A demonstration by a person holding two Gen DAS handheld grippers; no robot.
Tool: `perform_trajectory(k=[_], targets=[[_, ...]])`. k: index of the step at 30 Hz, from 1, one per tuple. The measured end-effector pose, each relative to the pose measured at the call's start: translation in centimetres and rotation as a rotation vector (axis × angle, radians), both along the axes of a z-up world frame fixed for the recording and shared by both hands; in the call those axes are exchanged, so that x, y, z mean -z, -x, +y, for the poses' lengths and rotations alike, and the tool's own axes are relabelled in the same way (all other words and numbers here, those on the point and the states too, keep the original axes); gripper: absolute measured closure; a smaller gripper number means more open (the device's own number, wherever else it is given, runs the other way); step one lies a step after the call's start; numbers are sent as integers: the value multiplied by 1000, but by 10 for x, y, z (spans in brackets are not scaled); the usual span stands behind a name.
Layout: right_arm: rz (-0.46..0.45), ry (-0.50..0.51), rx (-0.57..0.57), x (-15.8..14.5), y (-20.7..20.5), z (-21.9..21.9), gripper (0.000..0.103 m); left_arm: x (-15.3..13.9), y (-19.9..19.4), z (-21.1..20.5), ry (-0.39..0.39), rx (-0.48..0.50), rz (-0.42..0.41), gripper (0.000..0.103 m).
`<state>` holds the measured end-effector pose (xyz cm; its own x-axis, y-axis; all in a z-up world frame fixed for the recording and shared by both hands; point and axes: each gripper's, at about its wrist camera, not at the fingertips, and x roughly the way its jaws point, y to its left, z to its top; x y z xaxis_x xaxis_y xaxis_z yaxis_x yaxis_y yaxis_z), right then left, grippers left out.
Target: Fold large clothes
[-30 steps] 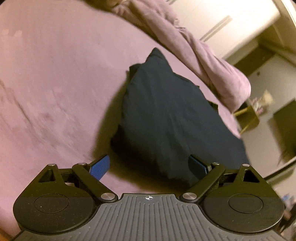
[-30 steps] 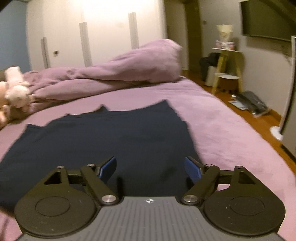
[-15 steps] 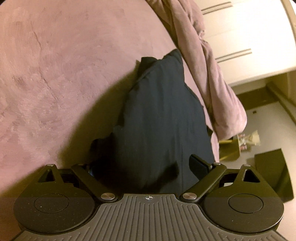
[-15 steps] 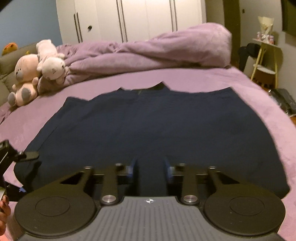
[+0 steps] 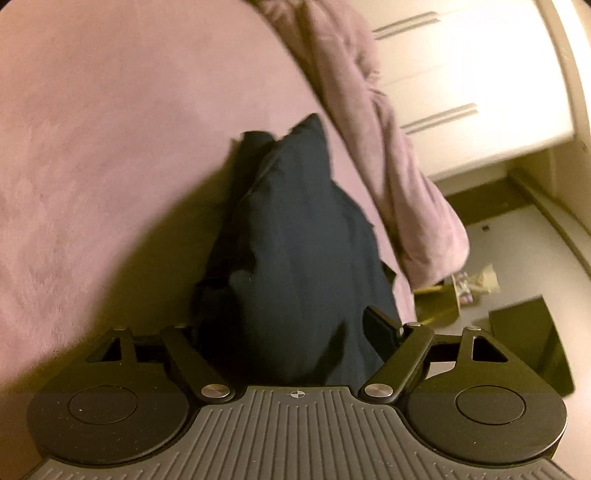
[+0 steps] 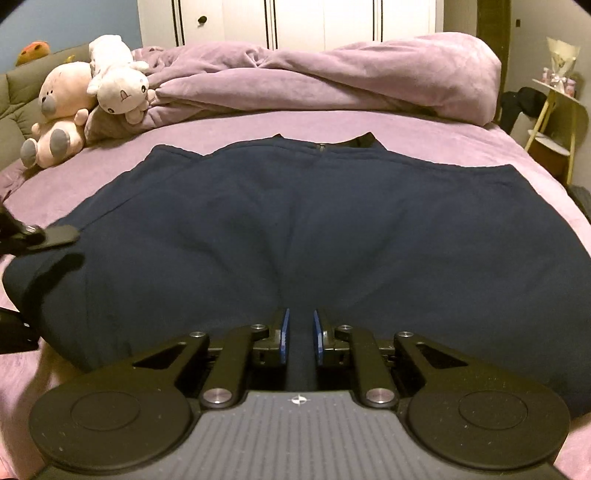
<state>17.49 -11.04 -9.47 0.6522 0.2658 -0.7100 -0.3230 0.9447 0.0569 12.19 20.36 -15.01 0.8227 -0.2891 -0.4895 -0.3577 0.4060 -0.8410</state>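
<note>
The right tongs have just been closing and now pinch a raised ridge of the navy garment at its near hem — the blue pads press the cloth from both sides, with only the pinched fold between them. The left tongs stand wide, though their jaws have just been narrowing; the garment's side edge lies between the two fingers, but whether the pads touch it cannot be told, since one finger is lost in shadow against the dark cloth. In the right wrist view the left tongs show at the garment's left edge, one dark finger reaching over the cloth and casting a shadow on it.

The navy garment lies spread flat on the bed, its collar on the far side from the right tongs, and soft creases run outward from the pinched ridge. The bed's purple cover shows all round the garment. Beyond the garment's collar a crumpled purple duvet is heaped across the bed. To the left of the duvet two plush toys sit together — a pink bear with a white one leaning on top of it. Behind the duvet stands a white wardrobe with dark vertical handles. Off the bed, to the right of the garment, a small yellow side table carries a few small objects
</note>
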Motion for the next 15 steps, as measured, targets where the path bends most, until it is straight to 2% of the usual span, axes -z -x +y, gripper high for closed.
perform_trajectory(k=[1, 3, 5, 10, 13, 15], targets=[[-2, -9, -2, -4, 1, 0, 89, 5, -1, 2, 31, -18, 7, 21], [-8, -20, -15, -9, 4, 2, 89, 15, 1, 10, 89, -50, 15, 35], [-10, -1, -24, -5, 4, 6, 89, 19, 0, 14, 111, -52, 33, 40], [17, 4, -35, 20, -4, 7, 89, 10, -1, 11, 45, -21, 42, 48], [39, -3, -57, 17, -9, 4, 89, -1, -1, 8, -5, -13, 51, 51], [50, -55, -45, 7, -9, -6, 89, -10, -3, 5, -40, -5, 60, 53]])
